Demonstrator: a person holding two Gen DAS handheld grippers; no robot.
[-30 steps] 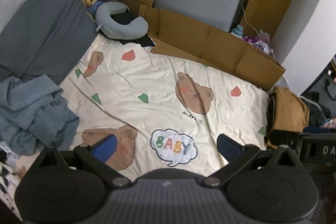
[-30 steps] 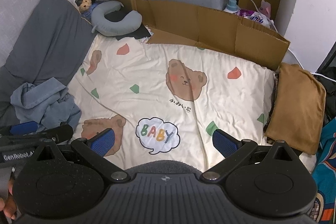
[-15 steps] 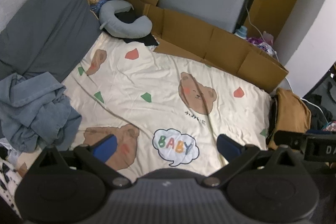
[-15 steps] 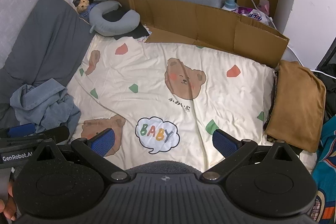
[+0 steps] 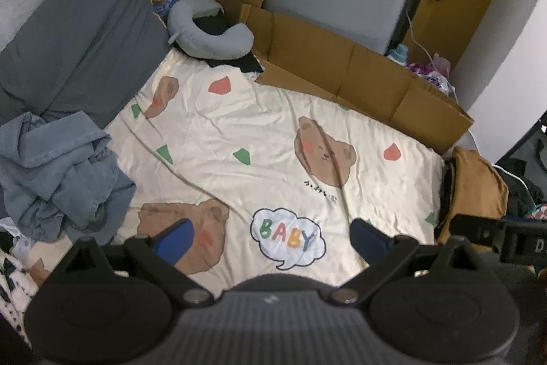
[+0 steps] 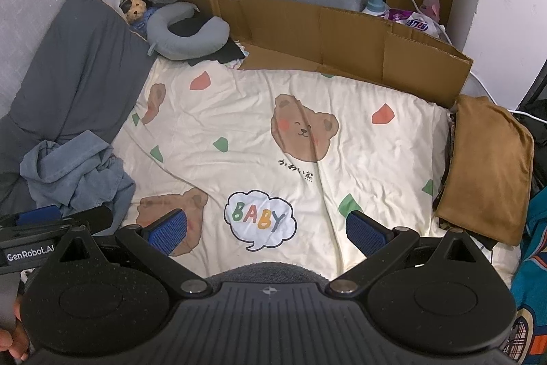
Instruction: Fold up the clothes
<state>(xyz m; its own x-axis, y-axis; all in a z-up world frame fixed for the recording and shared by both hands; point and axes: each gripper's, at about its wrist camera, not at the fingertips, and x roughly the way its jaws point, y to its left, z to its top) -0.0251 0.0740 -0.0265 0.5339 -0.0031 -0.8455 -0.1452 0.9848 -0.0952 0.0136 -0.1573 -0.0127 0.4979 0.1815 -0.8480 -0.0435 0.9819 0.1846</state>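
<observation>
left gripper [image 5: 270, 236] fingers apart, blue garment [image 5: 58, 173] — crumpled

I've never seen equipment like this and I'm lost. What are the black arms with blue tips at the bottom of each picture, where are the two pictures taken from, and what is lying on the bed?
There is no robot. A person holds one two-finger tool in each hand, each with a wide-angle camera looking forward along its fingers. One picture comes from the left tool, the other from the right tool; the blue tips are its gripping pads. Both stand open and hold nothing.

They look down on a cream bear-print blanket marked "BABY". A crumpled blue garment lies at its left edge, apparently unfolded. A brown folded cloth lies at its right edge. A grey neck pillow and a cardboard sheet lie at the far side.
</observation>
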